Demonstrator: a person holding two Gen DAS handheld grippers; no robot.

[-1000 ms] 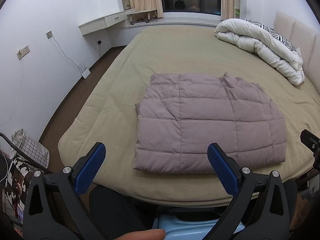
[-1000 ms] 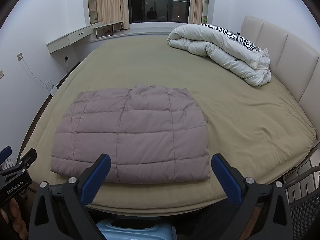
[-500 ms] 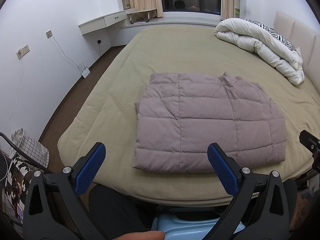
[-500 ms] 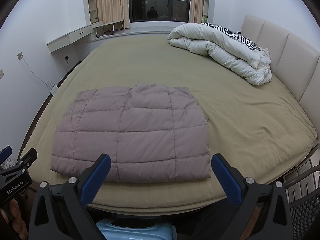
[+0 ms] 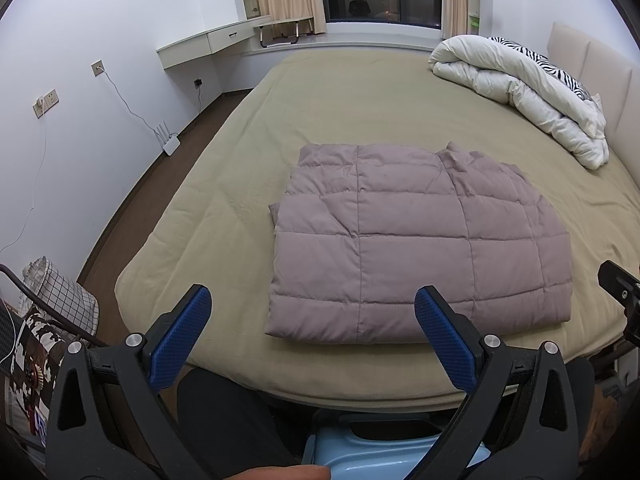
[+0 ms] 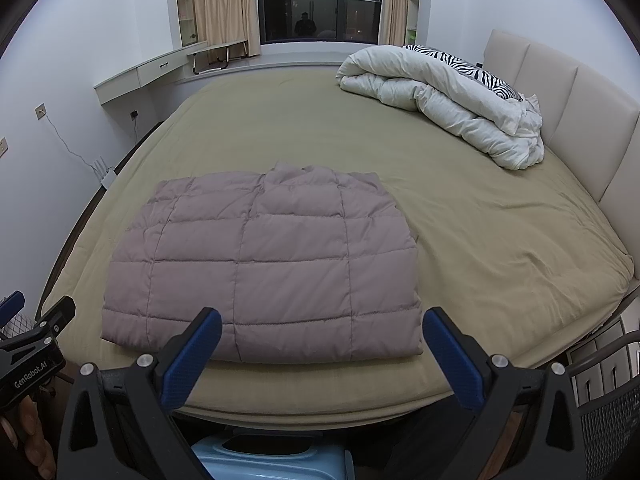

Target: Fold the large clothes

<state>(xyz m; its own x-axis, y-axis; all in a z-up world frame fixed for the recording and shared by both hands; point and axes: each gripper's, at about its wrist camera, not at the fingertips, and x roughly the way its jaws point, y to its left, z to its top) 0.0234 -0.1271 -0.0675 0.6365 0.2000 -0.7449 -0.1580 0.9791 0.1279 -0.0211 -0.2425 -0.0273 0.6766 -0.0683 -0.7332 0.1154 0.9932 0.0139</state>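
Nothing on the bed is shifting across the last second; only the cameras are drifting very slightly, so the quilted jacket (image 5: 416, 248) is lying as it lay, folded into a flat, squarish packet on the olive bedsheet (image 5: 360, 100). It is sitting just beyond the jaws of both tools, touching neither. The left gripper (image 5: 312, 336) is hanging with its blue pads spread wide and empty, short of the packet's near edge; the right gripper (image 6: 320, 344) is doing the same, jaws wide over the near hem. Farther off, a white duvet (image 6: 444, 96) is bunched by the headboard (image 6: 560, 92). With both tools hovering back and idle, the folding is looking finished, or nearly so.
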